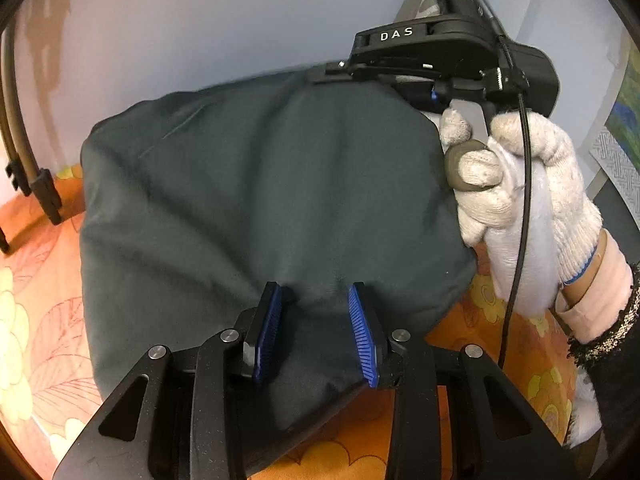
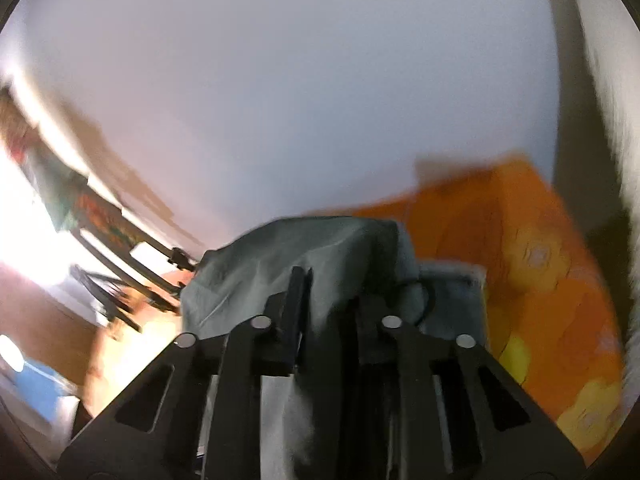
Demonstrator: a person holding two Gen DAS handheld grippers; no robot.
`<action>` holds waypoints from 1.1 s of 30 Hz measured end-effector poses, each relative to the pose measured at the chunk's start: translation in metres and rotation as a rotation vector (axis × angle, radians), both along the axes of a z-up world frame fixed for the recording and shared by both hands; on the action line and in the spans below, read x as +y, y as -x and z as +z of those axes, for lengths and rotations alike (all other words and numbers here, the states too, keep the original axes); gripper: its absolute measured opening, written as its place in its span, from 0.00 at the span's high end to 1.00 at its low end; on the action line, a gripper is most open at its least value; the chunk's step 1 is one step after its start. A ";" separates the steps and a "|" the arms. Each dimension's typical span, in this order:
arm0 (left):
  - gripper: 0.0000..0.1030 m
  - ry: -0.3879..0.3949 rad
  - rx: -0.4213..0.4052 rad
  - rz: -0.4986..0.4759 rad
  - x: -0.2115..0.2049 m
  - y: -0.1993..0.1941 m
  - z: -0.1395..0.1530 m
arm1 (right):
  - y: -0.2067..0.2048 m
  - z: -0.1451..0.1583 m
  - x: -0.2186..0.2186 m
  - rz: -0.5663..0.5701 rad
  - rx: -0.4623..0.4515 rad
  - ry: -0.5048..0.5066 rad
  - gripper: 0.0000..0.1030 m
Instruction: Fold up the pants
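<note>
Dark grey-green pants (image 1: 260,184) lie as a folded bundle on an orange flowered bedsheet (image 1: 500,344). My left gripper (image 1: 316,290) rests at the bundle's near edge. Its blue pads (image 1: 362,332) stand apart, with the cloth lying between and under them and the tips dimpling it. At the bundle's far right edge is my right gripper (image 1: 332,74), held by a white-gloved hand (image 1: 520,184). The blurred right wrist view shows the pants (image 2: 280,264) draped over and between the fingers of the right gripper (image 2: 332,288), which is shut on the cloth. One of its fingers is hidden under the fabric.
A pale wall (image 1: 200,32) rises just behind the bed. Dark metal frame legs (image 1: 36,184) stand at the left edge, and show again blurred as a frame (image 2: 132,268). A patterned cloth (image 1: 616,152) hangs at the far right. The bedsheet (image 2: 520,260) spreads out to the right.
</note>
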State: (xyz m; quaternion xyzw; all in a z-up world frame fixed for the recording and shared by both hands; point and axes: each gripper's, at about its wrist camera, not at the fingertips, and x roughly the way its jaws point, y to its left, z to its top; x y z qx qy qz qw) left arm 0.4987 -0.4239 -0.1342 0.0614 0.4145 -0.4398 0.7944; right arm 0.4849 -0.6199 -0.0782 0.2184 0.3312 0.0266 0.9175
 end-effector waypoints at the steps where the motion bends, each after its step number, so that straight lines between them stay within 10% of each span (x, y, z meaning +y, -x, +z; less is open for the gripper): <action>1: 0.67 0.000 -0.003 0.001 0.000 0.001 0.000 | 0.001 0.007 0.010 -0.024 -0.018 0.125 0.82; 4: 0.67 0.003 0.001 0.006 0.000 0.004 0.001 | -0.005 0.009 0.020 -0.108 0.027 0.338 0.82; 14: 0.68 0.009 0.039 0.005 0.022 0.028 0.012 | 0.040 0.028 0.017 -0.166 0.050 0.348 0.53; 21: 0.68 0.014 0.053 0.057 0.058 0.061 0.036 | 0.088 0.030 0.060 -0.061 0.067 0.355 0.52; 28: 0.67 -0.004 0.010 0.113 0.106 0.101 0.064 | 0.130 -0.012 0.079 -0.055 0.299 0.387 0.53; 33: 0.66 -0.004 -0.030 0.139 0.137 0.131 0.078 | 0.178 0.008 0.095 -0.076 0.260 0.380 0.53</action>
